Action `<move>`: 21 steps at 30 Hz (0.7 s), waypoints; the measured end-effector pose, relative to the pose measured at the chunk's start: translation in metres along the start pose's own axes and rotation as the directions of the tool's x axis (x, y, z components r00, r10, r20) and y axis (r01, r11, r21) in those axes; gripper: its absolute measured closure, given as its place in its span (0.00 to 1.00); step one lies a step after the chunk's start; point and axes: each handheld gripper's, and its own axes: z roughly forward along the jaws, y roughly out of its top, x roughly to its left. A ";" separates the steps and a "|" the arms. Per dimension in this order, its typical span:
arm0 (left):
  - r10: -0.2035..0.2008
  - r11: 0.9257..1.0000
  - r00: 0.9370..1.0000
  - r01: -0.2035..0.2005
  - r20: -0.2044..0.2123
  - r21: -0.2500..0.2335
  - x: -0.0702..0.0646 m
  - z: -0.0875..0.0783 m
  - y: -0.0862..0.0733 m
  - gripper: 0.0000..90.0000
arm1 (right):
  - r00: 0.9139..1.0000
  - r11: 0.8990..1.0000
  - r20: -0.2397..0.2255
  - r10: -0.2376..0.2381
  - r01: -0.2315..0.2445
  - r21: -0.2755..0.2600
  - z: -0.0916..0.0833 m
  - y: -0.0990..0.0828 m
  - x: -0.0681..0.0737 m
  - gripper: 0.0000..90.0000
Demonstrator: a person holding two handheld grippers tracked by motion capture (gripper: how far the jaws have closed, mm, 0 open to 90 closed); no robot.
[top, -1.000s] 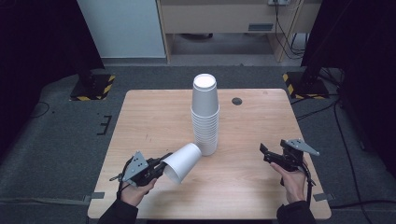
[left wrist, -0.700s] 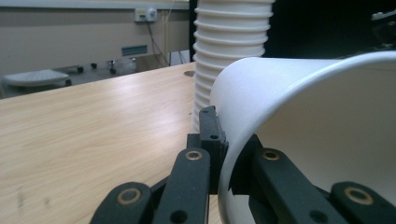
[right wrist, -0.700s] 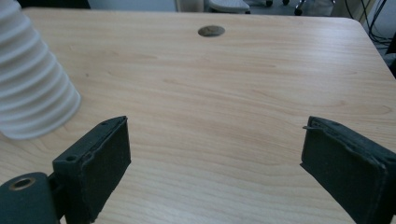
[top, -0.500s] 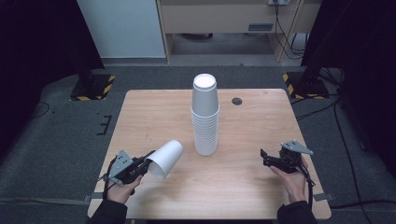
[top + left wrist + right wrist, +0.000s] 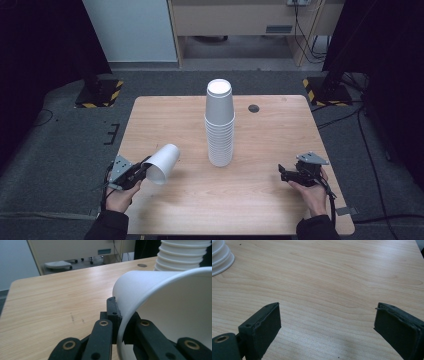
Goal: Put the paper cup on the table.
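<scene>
A tall stack of white paper cups (image 5: 219, 123) stands upside down in the middle of the wooden table (image 5: 260, 135). My left gripper (image 5: 141, 170) is shut on the rim of a single white cup (image 5: 162, 163), held on its side above the table's front left. In the left gripper view the jaws pinch that cup's (image 5: 160, 305) wall, and the stack (image 5: 183, 255) rises behind it. My right gripper (image 5: 283, 174) hovers at the front right; its jaws have just been opening. In the right gripper view its gripper (image 5: 327, 327) stands open over bare wood, nothing between.
A small dark round disc (image 5: 254, 108) lies at the table's far right. The stack's base (image 5: 220, 257) shows at the top left of the right gripper view. Yellow-black striped stand feet (image 5: 100, 94) rest on the floor beyond the table. A cabinet (image 5: 240, 20) stands behind.
My left hand has carried the single cup leftward, away from the stack toward the table's left edge. The right gripper stayed in place.
</scene>
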 end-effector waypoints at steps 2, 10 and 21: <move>-0.001 1.000 1.000 0.001 -0.014 0.017 0.004 0.000 0.001 0.97 | 1.000 1.000 0.001 -0.009 0.009 0.008 0.001 -0.001 0.000 0.08; -0.026 0.995 0.998 0.031 -0.051 0.091 0.017 -0.002 0.004 0.97 | 1.000 0.999 0.005 -0.018 0.017 0.045 0.005 -0.005 -0.001 0.07; -0.035 0.988 0.993 0.051 -0.111 0.149 0.030 -0.004 0.011 0.97 | 0.998 0.991 0.007 -0.062 0.060 0.123 0.015 -0.012 0.002 0.05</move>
